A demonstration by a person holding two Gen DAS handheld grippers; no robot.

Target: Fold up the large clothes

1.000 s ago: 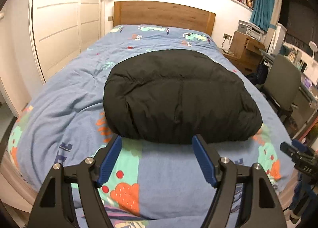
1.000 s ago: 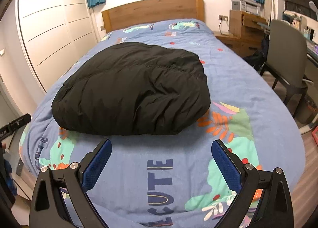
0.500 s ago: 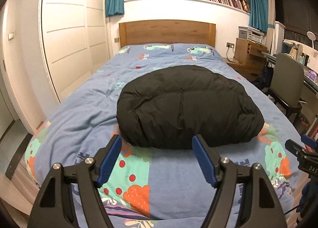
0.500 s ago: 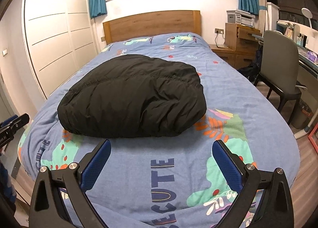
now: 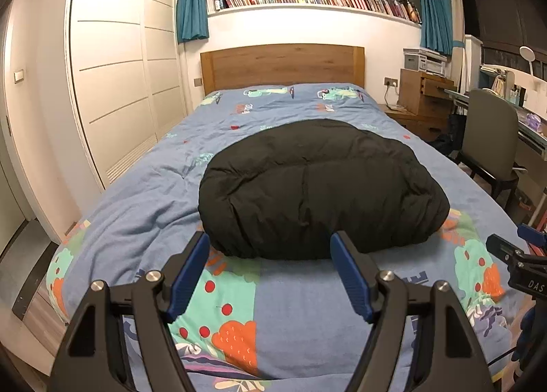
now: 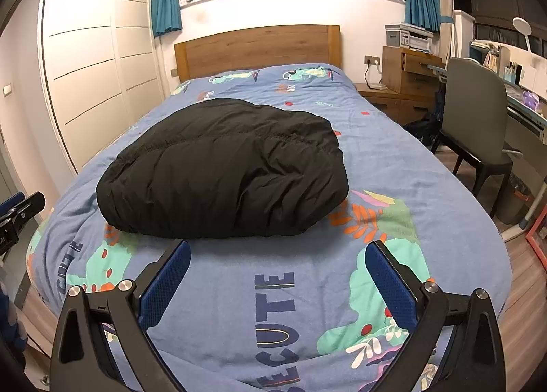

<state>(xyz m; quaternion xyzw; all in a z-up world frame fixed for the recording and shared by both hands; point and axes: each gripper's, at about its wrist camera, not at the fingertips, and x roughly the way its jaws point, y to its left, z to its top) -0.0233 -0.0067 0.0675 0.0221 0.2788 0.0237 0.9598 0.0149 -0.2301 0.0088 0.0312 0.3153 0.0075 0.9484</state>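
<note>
Black padded jacket [image 5: 318,187] sits folded into a rounded bundle on the bed [image 5: 136,207], straight ahead of both grippers and beyond their fingertips, nothing touching it. Your left gripper [image 5: 268,275] hangs just short of the bundle's near edge, jaws standing wide, nothing between the pads. Your right gripper [image 6: 277,275] is also spread wide and empty, with the bundle ahead and a little to its left; a strip of bare duvet [image 6: 273,289] separates them. Handling, as a judgement: the puffy quilted fill suggests a light but bulky thing, soft all the way through, no stiff edge to lever against. The shell looks like smooth, faintly shiny synthetic, so expect it to slide between the pads and the layers to slip over one another. Trapped air will likely make it spring back up once released. A gathered, elasticated seam runs across the top, seen from the right gripper's view, and is the firmest line on it. If you need to take hold, pinch a doubled edge low at the near rim, one gripper toward each end, taking several layers rather than the outer skin alone. Avoid grabbing the crown; it would probably just peel one layer up. The soft duvet under it gives, so pressing down to flatten will sink rather than compress.
</note>
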